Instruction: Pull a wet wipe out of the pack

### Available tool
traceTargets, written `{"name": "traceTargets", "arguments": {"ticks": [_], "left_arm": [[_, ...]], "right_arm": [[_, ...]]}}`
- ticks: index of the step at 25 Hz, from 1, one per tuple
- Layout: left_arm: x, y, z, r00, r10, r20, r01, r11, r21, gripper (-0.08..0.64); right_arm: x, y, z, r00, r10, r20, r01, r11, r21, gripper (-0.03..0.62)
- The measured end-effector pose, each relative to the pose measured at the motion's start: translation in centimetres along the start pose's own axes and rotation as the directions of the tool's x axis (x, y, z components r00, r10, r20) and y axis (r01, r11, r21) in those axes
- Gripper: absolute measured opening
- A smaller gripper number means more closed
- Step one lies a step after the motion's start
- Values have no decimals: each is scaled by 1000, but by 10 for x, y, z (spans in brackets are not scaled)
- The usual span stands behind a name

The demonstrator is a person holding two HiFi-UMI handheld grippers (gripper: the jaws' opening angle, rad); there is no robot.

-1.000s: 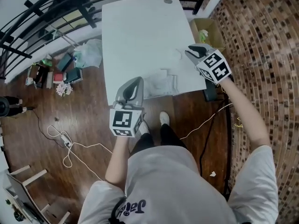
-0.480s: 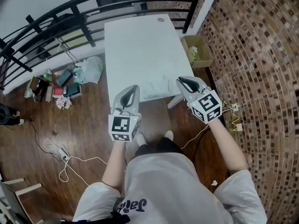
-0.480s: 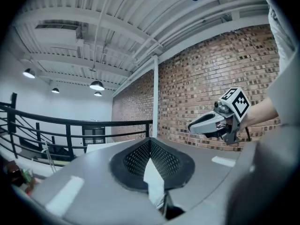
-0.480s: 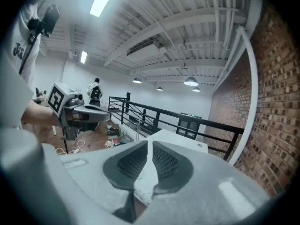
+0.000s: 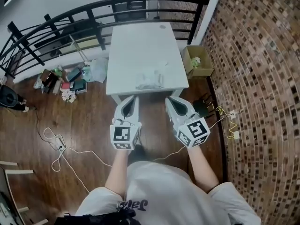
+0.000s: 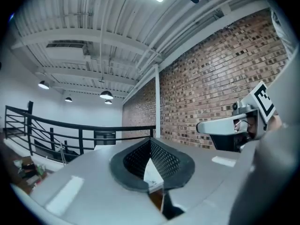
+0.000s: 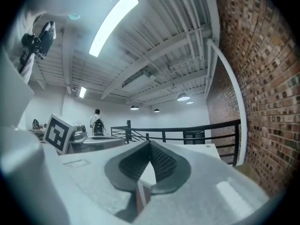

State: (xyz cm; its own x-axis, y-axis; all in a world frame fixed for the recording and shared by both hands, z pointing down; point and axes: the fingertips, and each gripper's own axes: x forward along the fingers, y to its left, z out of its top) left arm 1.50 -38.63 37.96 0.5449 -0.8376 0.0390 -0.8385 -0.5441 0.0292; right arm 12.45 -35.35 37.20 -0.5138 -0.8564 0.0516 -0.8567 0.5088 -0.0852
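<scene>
The wet wipe pack (image 5: 149,78) lies pale and flat on the white table (image 5: 140,41), near its front edge. A small white piece (image 5: 162,63) lies just beyond it; I cannot tell what it is. Both grippers hang over the wooden floor in front of the table, side by side and pointing at it. My left gripper (image 5: 132,99) is shut and empty, its jaws meeting at the tip (image 6: 150,140). My right gripper (image 5: 169,100) has just closed its jaws, with nothing between them (image 7: 150,143). Neither touches the pack.
A black railing (image 5: 93,13) runs behind the table. A cardboard box (image 5: 197,60) stands at the table's right, against the brick wall (image 5: 262,55). Bags and clutter (image 5: 65,76) lie on the floor at left, white cables (image 5: 56,144) nearer me.
Both grippers have drawn back off the table toward my body, and the table now lies farther away. The right gripper swung in from the table's right side and its jaws closed.
</scene>
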Motion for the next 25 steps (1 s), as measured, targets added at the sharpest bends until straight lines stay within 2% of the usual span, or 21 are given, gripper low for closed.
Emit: {"name": "traceTargets", "arguments": {"ticks": [3, 6, 8, 10, 14, 18, 25], "left_arm": [[-46, -65, -7, 999, 34, 7, -34, 999, -11, 17], [-81, -131, -11, 999, 25, -20, -25, 1000, -6, 17], [-101, -162, -10, 999, 12, -37, -12, 1000, -2, 17], [-119, -185, -4, 1000, 3, -28, -3, 1000, 11, 17], [-136, -194, 24, 998, 37, 48, -38, 999, 30, 17], [-158, -183, 44, 994, 65, 87, -69, 997, 43, 17], [-201, -158, 38, 989, 118, 89, -121, 992, 24, 17]], "right_arm": [[-69, 33, -5, 999, 45, -15, -45, 999, 8, -8], [-128, 55, -13, 998, 61, -30, -59, 996, 60, -8], [-155, 66, -14, 998, 64, -26, -62, 994, 89, -8], [-178, 72, -8, 998, 55, -12, -54, 996, 67, -8], [-201, 68, 12, 1000, -15, 20, 15, 1000, -15, -8], [-211, 70, 23, 997, -67, 31, 68, 997, -25, -8], [-209, 104, 24, 997, -52, 51, 55, 997, -53, -8]]}}
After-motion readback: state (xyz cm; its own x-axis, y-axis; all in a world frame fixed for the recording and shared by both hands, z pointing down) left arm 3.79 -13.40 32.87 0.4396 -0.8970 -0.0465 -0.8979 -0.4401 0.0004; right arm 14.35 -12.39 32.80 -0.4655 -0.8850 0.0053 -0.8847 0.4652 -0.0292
